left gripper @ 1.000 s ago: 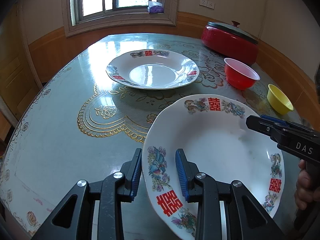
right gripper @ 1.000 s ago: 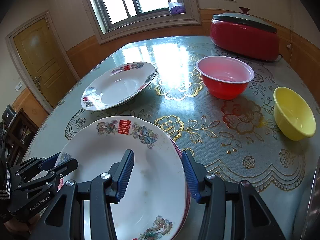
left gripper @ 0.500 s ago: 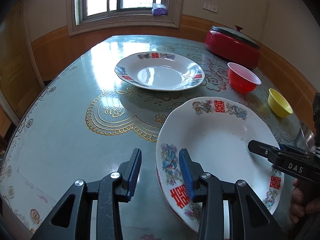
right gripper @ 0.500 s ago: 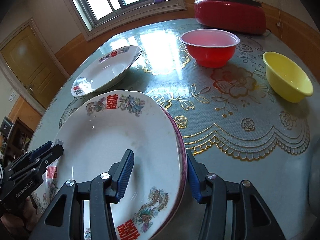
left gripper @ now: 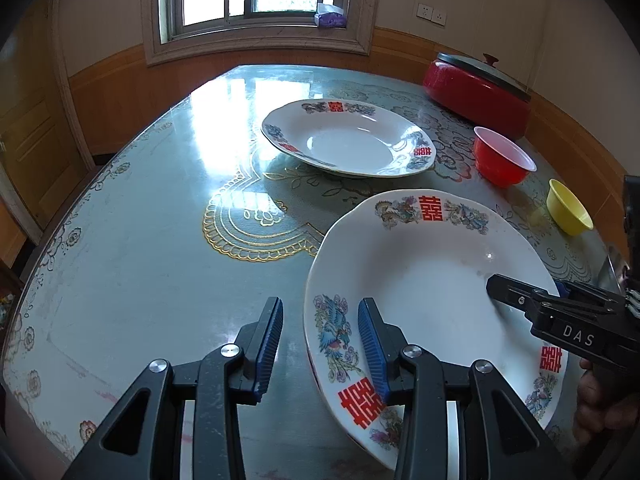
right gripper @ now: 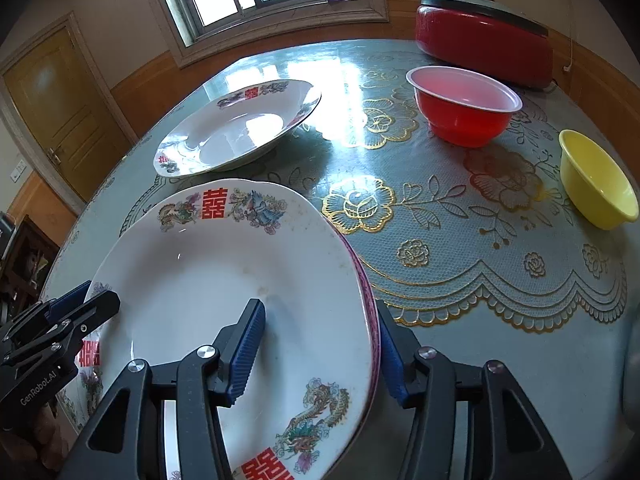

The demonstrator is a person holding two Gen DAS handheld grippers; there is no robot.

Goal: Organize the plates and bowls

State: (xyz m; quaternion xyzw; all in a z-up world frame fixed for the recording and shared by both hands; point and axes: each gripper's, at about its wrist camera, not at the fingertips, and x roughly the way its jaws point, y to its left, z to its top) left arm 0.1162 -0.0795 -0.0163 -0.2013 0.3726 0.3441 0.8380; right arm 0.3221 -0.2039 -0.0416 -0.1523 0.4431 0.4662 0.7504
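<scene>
A white plate with red characters and bird patterns (left gripper: 432, 288) (right gripper: 224, 280) lies on a pink-rimmed plate (right gripper: 370, 312) on the table. My left gripper (left gripper: 320, 306) is open. The plate's left rim sits between its fingers, with a gap on each side. My right gripper (right gripper: 318, 308) straddles the right rim of the stack; its jaws are opening and the pads are not pressing. Each gripper also shows in the other's view, the right gripper (left gripper: 520, 296) and the left gripper (right gripper: 60, 320). A second patterned plate (left gripper: 348, 140) (right gripper: 236, 128) lies farther back.
A red bowl (left gripper: 502, 160) (right gripper: 464, 108) and a yellow bowl (left gripper: 568, 208) (right gripper: 596, 180) stand right of the plates. A lidded red pot (left gripper: 476, 96) (right gripper: 480, 44) sits at the back right. The glass-topped table (left gripper: 140, 260) extends bare to the left.
The left jaws have widened and come off the plate's rim. The right jaws have spread a little. The near plate has gone from tilted to lying flatter on the stack.
</scene>
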